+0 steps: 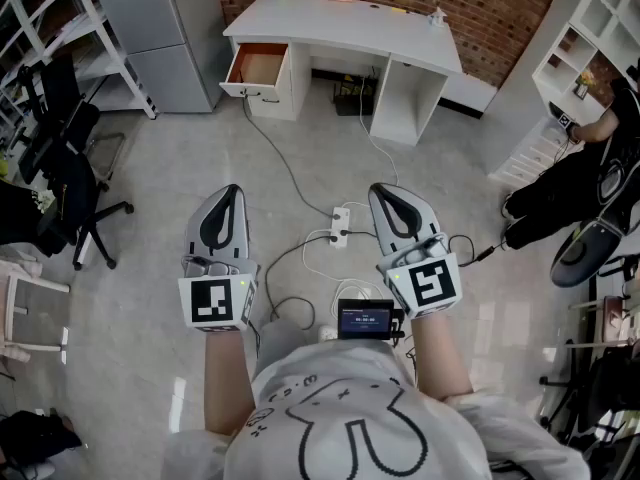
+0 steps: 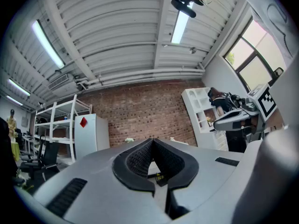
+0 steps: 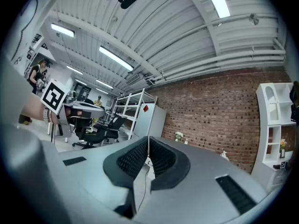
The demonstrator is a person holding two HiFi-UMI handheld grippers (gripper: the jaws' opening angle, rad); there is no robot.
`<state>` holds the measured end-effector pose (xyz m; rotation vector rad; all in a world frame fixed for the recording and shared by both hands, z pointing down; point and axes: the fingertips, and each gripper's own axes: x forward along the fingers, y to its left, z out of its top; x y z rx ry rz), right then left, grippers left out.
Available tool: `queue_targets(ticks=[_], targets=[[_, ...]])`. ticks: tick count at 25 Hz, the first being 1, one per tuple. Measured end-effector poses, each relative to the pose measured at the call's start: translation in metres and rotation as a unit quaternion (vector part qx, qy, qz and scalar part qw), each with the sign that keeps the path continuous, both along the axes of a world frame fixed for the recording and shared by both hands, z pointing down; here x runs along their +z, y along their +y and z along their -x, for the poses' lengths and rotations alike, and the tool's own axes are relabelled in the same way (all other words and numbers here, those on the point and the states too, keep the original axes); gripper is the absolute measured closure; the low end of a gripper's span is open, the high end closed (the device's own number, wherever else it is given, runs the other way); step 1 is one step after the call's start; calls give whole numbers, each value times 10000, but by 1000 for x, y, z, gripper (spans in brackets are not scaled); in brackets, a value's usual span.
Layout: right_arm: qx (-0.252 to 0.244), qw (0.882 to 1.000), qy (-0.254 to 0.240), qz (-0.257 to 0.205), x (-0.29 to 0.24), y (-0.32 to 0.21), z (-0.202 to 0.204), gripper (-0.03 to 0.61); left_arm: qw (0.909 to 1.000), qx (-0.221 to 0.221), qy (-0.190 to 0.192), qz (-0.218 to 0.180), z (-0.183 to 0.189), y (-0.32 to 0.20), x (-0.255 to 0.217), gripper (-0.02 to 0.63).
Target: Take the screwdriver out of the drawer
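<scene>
L gripper (image 1: 233, 194) & R gripper (image 1: 379, 192): jaws of both closed tip-to-tip, nothing betw. them, held approx. level in front of body. The drawer (image 1: 248, 90) stands open at left end of white desk (image 1: 340, 23), well away across floor. No screwdriver visible from here; presumably inside. Step in hand: approach. Judgement: walk up, mind power strip (image 1: 340, 226) + cables underfoot, look into drawer first, and part one gripper's jaws only once the handle is located.
</scene>
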<state>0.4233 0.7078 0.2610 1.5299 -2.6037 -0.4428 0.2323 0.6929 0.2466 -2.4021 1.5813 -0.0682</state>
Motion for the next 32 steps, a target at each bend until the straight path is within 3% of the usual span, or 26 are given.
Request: queue_targets(ticks=[7,13,32], targets=[[-248,9996,157,-58,10,-30,6,557,9999,-133,91,-12,-2,-31,6,601],[-151,9997,212,48,14,-78,16,557,9998,-122,111,53,17,-77,12,601],[39,9995,213,241,7,-291,174,557,9992,109,232,295,178,-308,13,601]])
